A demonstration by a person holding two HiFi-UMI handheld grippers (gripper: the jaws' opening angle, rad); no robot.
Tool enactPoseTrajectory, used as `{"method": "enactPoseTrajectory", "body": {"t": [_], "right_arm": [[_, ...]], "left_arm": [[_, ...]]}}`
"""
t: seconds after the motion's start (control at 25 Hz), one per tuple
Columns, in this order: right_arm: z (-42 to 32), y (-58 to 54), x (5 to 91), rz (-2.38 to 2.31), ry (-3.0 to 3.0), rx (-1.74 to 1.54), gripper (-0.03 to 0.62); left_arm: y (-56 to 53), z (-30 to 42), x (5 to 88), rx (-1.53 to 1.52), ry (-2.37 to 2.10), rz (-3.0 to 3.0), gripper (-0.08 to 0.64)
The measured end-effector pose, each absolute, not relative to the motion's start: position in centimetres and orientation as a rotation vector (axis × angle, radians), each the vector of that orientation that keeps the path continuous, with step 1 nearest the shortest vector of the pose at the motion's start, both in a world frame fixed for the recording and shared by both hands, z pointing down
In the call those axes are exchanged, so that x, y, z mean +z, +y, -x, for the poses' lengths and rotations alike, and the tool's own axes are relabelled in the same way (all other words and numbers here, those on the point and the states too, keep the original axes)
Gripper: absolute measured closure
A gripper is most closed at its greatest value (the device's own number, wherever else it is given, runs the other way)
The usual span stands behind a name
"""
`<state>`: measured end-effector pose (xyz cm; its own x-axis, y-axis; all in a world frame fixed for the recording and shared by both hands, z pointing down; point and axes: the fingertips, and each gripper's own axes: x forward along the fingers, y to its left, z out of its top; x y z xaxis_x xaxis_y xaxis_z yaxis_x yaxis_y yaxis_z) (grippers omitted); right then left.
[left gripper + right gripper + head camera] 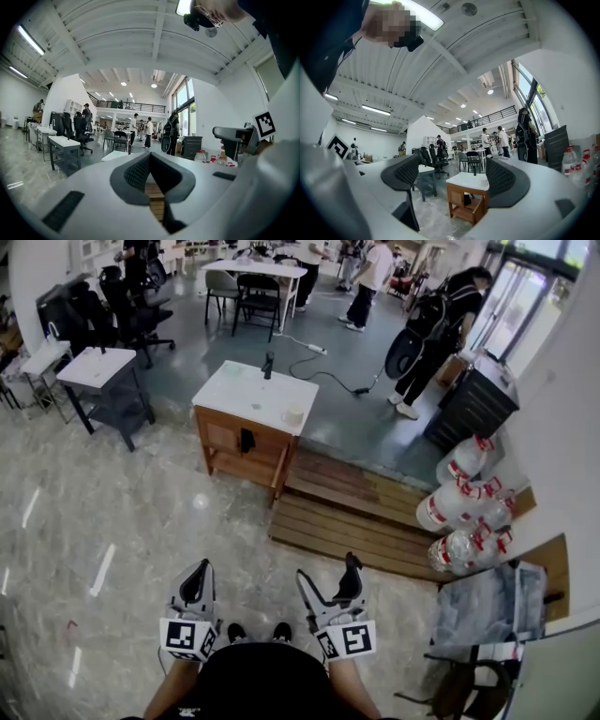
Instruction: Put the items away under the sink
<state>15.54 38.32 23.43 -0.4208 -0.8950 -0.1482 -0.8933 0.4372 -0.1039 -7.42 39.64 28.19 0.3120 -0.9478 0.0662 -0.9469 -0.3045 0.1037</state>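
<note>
A small wooden sink cabinet (pixel 246 442) with a white top stands on the floor some way ahead of me, with a dark faucet (pixel 268 364) at its back. A pale cup (pixel 293 415) sits on its front right corner, and a dark item (pixel 246 440) hangs in its open shelf. My left gripper (pixel 199 570) is low in front of me, its pads (pixel 138 171) meeting at the tips with nothing between them. Beside it my right gripper (pixel 328 570) is open and empty. The right gripper view frames the cabinet (pixel 466 199) and cup (pixel 483 183) between its pads (pixel 504 180).
A wooden pallet (pixel 347 512) lies right of the cabinet, with several large water jugs (pixel 464 512) beyond it. A white desk (pixel 94 367) and office chairs stand at the left. A cable (pixel 323 362) runs over the floor behind. People stand at the back, near a black cabinet (pixel 473 399).
</note>
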Motion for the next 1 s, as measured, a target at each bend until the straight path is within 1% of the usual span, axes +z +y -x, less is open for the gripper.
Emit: {"method": "enactPoseTrajectory", "body": {"t": [0.32,0.6,1.0], "right_arm": [[-14.8,38.4,23.1,1.616,2.490,0.014,0.146],[-11.9,39.2,23.1,1.643,2.478,0.039,0.146],[-10.1,38.5,24.3,1.695,2.476,0.010,0.146]], "left_arm": [[39.5,9.0,27.9,-0.019,-1.771,-2.439,0.555],[39.3,11.4,27.5,-0.024,-1.733,-2.463,0.555],[37.6,13.6,29.2,-0.033,-1.699,-2.457,0.555]]}}
